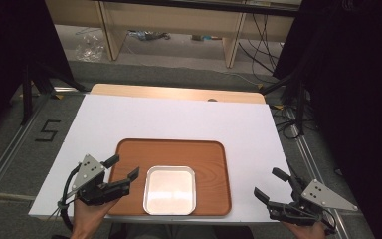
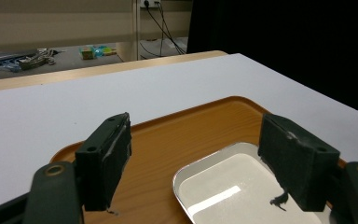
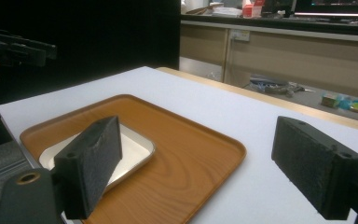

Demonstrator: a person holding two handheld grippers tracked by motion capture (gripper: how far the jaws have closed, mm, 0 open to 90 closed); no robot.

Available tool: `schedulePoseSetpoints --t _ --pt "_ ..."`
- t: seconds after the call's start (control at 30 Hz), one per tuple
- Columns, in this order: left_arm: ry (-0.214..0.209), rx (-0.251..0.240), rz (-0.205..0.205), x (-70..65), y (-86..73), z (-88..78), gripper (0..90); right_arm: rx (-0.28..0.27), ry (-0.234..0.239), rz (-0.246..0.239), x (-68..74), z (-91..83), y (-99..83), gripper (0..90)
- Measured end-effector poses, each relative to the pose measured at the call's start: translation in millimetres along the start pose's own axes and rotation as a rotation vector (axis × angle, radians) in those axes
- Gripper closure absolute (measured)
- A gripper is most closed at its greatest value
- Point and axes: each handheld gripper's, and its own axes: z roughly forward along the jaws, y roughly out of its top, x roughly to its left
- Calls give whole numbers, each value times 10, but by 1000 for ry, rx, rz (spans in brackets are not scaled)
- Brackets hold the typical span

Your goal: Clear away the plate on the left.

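A square metal dish (image 1: 170, 190) lies in the wooden tray (image 1: 214, 164), at its near edge. Left tongs (image 1: 124, 168) gape wide, empty, over the tray's left rim. Right tongs (image 1: 269, 184) gape wide, empty, right of the tray.

Metal dish (image 1: 170, 190): a shallow, square pan with rounded corners and a bright, reflective, empty inside, lying flat and upright on the near middle part of the tray (image 1: 209, 159), its near edge close to the tray's near rim. Tray: a rectangular, wood-grained brown board with rounded corners and a low raised rim, lying flat on the white table top toward the person's side. In the left gripper view the dish (image 2: 242, 186) sits just past the jaws.
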Motion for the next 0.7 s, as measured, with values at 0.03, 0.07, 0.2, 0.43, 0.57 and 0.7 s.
schedulePoseSetpoints --t 0.03,0.07,0.2,0.43,0.57,0.7 --pt "0 -6 -1 0 -1 -12 253 2 0 2 0 0 0 166" --pt "-2 -13 -3 -2 -2 -22 253 2 0 1 1 0 0 166" --pt "-2 -27 2 -33 -23 -63 250 0 7 2 2 2 -1 167" --pt "-11 -20 32 -117 -37 -128 239 1 7 2 3 1 -1 166" --pt "-6 -27 23 -120 -48 -200 237 0 7 2 3 2 -1 166" --pt "-3 -30 16 -123 -64 -254 238 0 7 2 2 2 -1 166"
